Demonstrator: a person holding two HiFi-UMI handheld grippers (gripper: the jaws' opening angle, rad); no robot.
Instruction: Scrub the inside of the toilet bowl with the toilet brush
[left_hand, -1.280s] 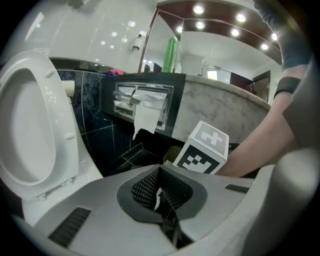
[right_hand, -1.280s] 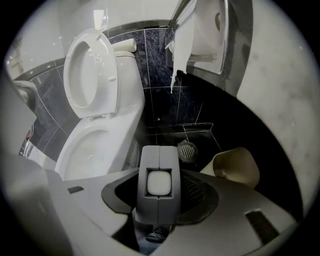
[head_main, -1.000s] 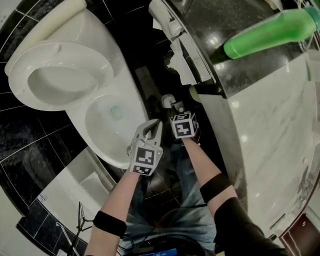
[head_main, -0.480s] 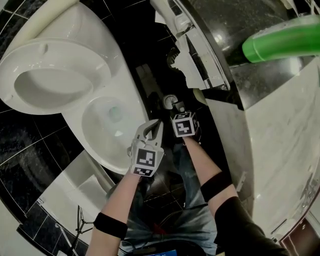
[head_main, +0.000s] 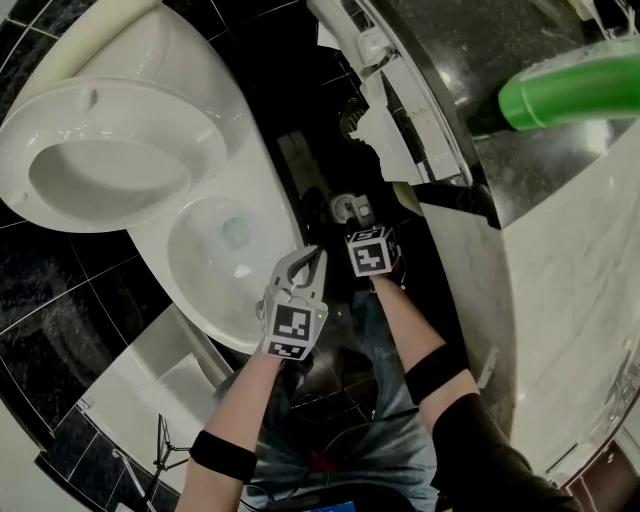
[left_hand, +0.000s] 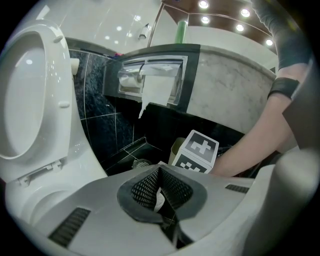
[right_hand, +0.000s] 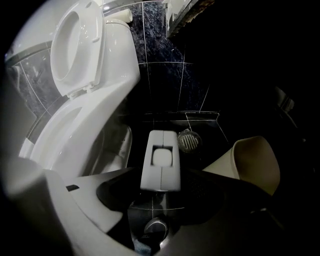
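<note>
Two tools hover low beside the bowl (head_main: 200, 282). The right tool (right_hand: 160, 196) has just been opening its jaws. They stand wide with the brush handle (right_hand: 160, 160) between them, and the pads seem clear of it. The handle stands near upright on the floor, end-on to that tool, at 3 o'clock of the bowl in the head view. The left tool (left_hand: 159, 171), jaws together and empty, sits at 7 o'clock of the handle. Brush head and holder are lost in the dark.

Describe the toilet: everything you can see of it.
The toilet is glossy white, ceramic by its look, and stands among black tiles. Its seat is raised upright, which leaves the bowl open. A little water lies at the bottom. No brush is in the bowl.
</note>
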